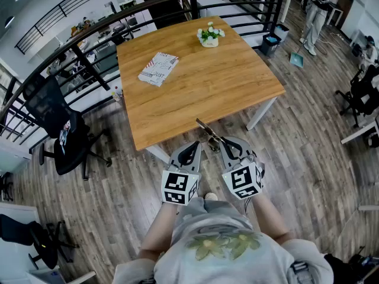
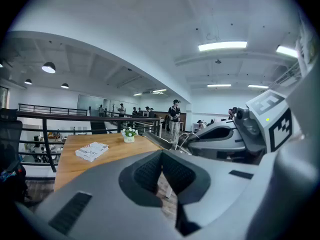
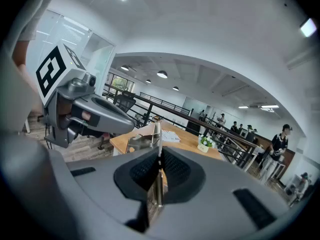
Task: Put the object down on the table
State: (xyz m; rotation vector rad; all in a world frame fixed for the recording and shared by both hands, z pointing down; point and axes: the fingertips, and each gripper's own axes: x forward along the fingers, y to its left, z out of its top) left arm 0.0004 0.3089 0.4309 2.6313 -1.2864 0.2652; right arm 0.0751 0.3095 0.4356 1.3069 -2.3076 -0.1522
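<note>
Metal tool (image 1: pixel 206 132) sits clamped in my right tongs (image 1: pixel 225 145), held in the air at the near edge of the table (image 1: pixel 195 87); my left tongs (image 1: pixel 190 151) are closed, empty.

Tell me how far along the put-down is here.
Done: the right gripper is shut on the thin metal tool. In hand: it holds the tool in the air by the near edge of the table. Left: lower it onto the wood and let go. The left gripper is shut and empty.
</note>
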